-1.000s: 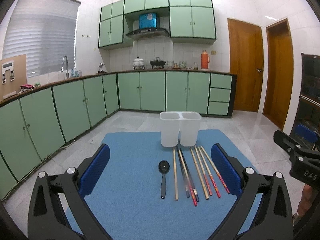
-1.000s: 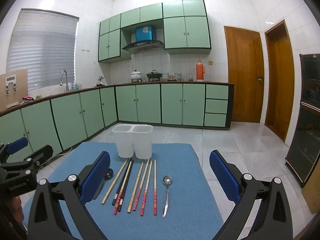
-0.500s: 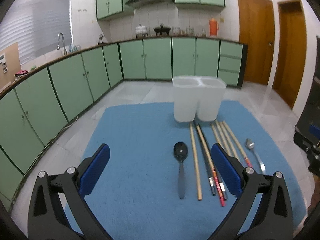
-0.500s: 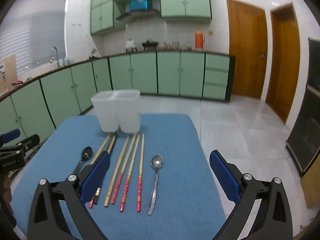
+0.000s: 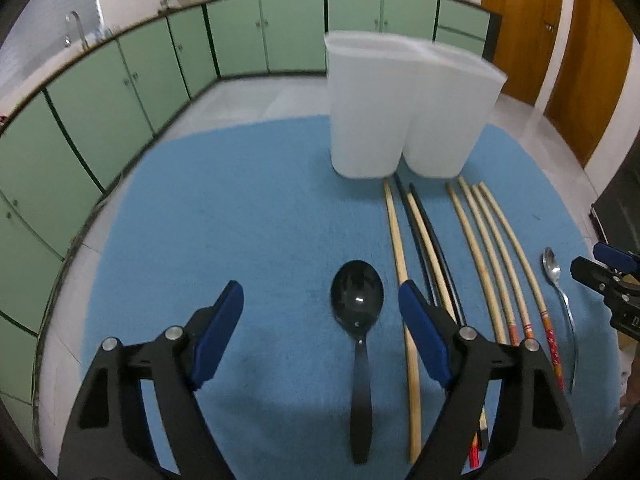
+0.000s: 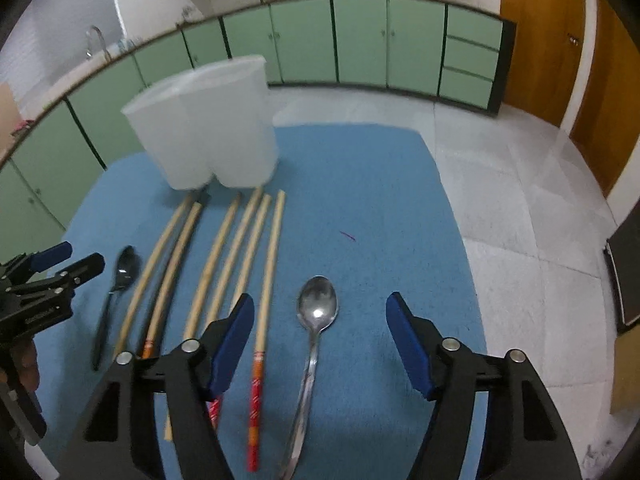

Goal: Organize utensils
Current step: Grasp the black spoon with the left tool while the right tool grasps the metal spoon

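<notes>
Utensils lie in a row on the blue mat, before the white two-compartment plastic holder. The left gripper hangs spread wide, empty, its fingers astride the black plastic spoon. The right gripper, equally wide and empty, straddles the metal spoon. Wooden chopsticks fill the gap between; they look closely packed. Bare mat lies left of the black spoon.
</notes>
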The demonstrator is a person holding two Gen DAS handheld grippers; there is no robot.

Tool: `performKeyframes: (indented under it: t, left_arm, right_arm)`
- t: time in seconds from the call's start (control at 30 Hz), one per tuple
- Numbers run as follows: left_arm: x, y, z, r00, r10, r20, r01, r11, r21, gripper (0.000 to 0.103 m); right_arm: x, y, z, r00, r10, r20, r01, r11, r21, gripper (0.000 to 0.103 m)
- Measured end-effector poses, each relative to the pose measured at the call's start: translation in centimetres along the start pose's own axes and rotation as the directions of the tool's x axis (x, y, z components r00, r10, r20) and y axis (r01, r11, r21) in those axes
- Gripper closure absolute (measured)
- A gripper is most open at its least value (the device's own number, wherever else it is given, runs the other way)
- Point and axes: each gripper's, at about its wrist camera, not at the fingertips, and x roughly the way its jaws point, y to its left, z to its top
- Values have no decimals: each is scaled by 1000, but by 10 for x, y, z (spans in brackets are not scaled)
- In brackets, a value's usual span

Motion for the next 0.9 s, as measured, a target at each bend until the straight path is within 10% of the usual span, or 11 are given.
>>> performKeyframes:
  t: [0.9]
  left_arm:
    - [42, -4, 4, 995, -34, -97, 33, 999, -14, 45]
  right_arm:
    - [43, 9, 9, 988, -64, -140, 64, 998, -4, 55]
